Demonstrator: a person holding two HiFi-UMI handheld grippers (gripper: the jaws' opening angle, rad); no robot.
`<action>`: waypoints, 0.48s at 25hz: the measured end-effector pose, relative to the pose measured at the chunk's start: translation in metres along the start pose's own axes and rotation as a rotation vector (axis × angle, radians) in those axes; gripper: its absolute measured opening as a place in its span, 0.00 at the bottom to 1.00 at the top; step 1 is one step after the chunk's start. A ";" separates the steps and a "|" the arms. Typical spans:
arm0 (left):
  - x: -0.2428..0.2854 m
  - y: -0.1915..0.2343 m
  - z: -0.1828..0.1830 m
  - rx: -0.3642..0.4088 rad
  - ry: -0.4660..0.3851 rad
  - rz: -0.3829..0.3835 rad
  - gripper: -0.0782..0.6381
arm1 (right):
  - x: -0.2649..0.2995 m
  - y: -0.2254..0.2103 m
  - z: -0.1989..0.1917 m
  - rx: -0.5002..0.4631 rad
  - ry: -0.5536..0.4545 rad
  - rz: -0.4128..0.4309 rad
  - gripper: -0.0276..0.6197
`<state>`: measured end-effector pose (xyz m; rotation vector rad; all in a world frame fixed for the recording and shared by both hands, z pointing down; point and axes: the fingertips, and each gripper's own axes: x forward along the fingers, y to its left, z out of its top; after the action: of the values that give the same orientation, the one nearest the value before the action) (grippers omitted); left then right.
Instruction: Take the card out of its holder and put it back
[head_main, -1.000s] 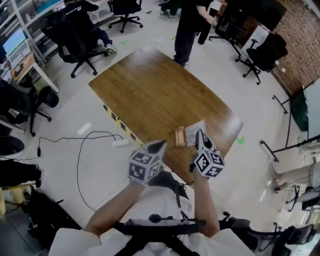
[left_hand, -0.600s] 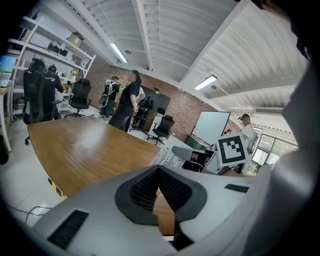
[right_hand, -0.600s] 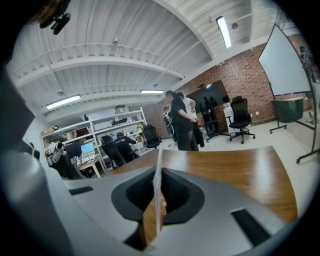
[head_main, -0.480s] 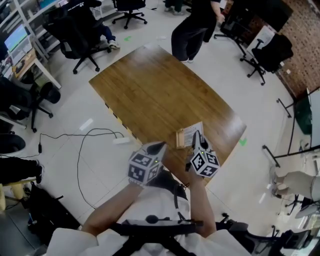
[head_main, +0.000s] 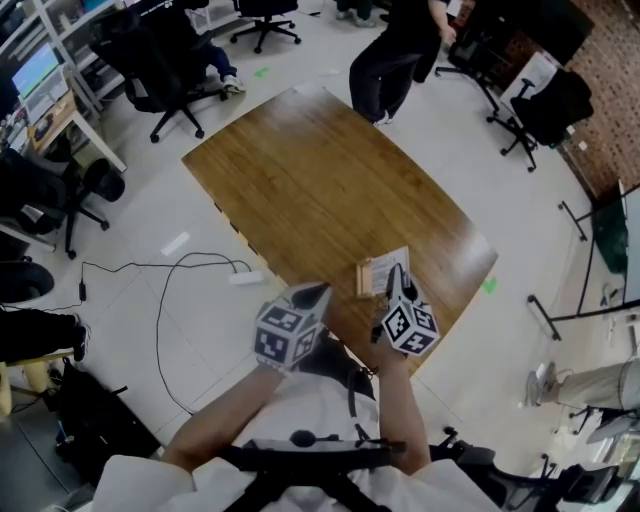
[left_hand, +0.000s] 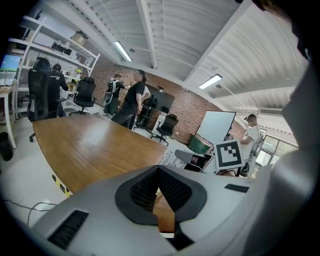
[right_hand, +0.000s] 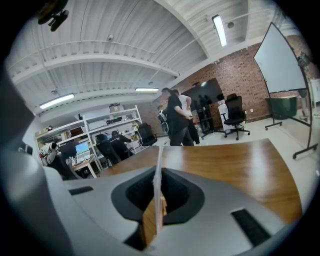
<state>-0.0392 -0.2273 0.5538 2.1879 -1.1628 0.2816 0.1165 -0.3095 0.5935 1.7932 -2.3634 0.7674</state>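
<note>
A small wooden card holder (head_main: 362, 278) stands near the front right corner of the wooden table (head_main: 300, 170). My right gripper (head_main: 397, 273) is shut on the white card (head_main: 385, 267), just right of the holder. In the right gripper view the card (right_hand: 158, 165) stands edge-on between the closed jaws, with the holder (right_hand: 149, 222) directly below it; whether the card sits in the slot I cannot tell. My left gripper (head_main: 318, 292) hovers at the table's front edge, left of the holder. Its jaws (left_hand: 159, 171) are shut with nothing in them.
A person (head_main: 395, 50) stands at the table's far corner. Office chairs (head_main: 160, 70) and shelving ring the room. A cable (head_main: 190, 270) lies on the floor left of the table. A whiteboard (right_hand: 280, 60) stands to the right.
My right gripper has sunk a little with the card, closer to the holder. The left gripper has stayed put. The standing person behind the table has shifted.
</note>
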 end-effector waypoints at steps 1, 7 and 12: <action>0.000 0.000 -0.001 0.000 0.001 0.000 0.10 | 0.000 -0.001 -0.001 -0.001 0.002 -0.003 0.07; 0.000 -0.001 -0.001 -0.001 0.000 -0.001 0.10 | 0.001 -0.001 -0.005 -0.002 0.009 0.000 0.07; -0.001 0.000 -0.002 -0.007 -0.002 0.003 0.10 | 0.005 -0.001 -0.006 0.005 0.008 -0.001 0.07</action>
<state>-0.0399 -0.2254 0.5552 2.1811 -1.1664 0.2769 0.1145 -0.3111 0.6009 1.7898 -2.3569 0.7798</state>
